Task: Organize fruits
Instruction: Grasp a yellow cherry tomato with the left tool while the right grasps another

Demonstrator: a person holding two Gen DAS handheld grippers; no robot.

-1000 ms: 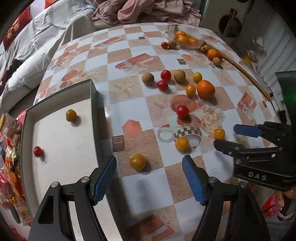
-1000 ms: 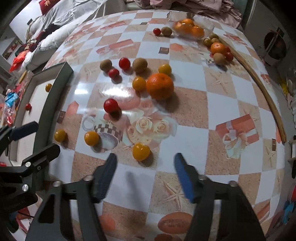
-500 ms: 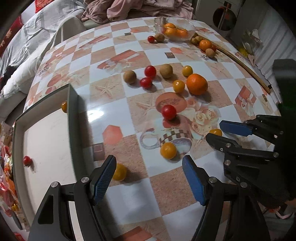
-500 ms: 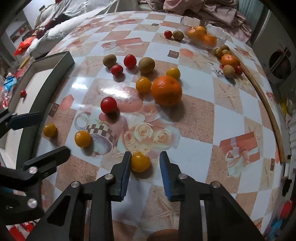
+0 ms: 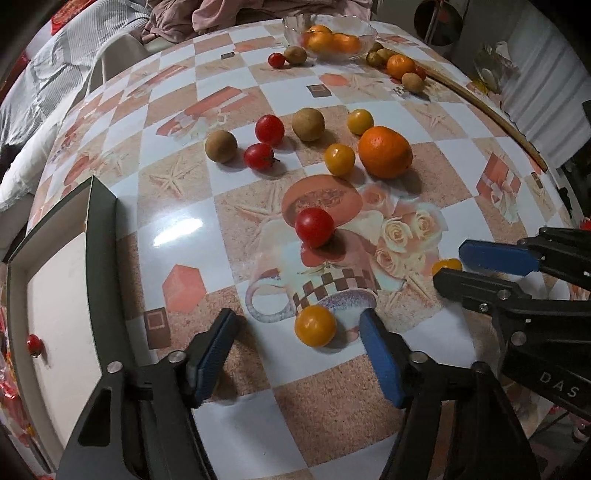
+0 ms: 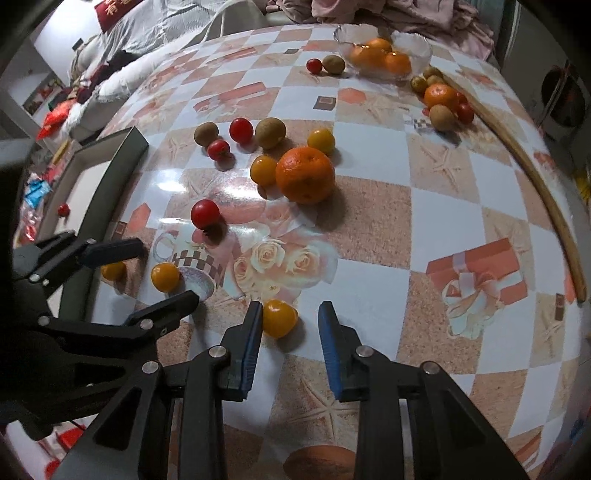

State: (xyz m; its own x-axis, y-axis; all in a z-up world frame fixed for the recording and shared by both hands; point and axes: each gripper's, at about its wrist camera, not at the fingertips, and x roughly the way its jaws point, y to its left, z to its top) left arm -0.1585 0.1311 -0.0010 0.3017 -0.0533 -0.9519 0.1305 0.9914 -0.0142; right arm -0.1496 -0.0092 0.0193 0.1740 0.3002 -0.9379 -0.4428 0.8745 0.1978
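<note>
In the left wrist view, my left gripper (image 5: 296, 319) points down at the checkered table. A yellow cherry tomato (image 5: 315, 325) lies between its blue pads with a gap on both sides, and the jaws are closing. In the right wrist view, my right gripper (image 6: 291, 308) stands narrow around another yellow tomato (image 6: 279, 317). That tomato rests against the left pad, with a gap to the right pad. A third yellow tomato (image 6: 112, 269) lies beside the dark tray (image 5: 99, 277), which holds a red tomato (image 5: 34, 341).
A red tomato (image 5: 314, 227), a big orange (image 5: 385, 151), brown fruits and more small tomatoes are scattered mid-table. A glass bowl (image 5: 364, 31) of oranges stands at the far edge. A wooden stick (image 6: 546, 206) runs along the right side. Bedding lies beyond the table.
My left gripper moved right from the tomato by the tray to the yellow tomato on the cup print, and its jaws narrowed. The right jaws drew in around their yellow tomato.
</note>
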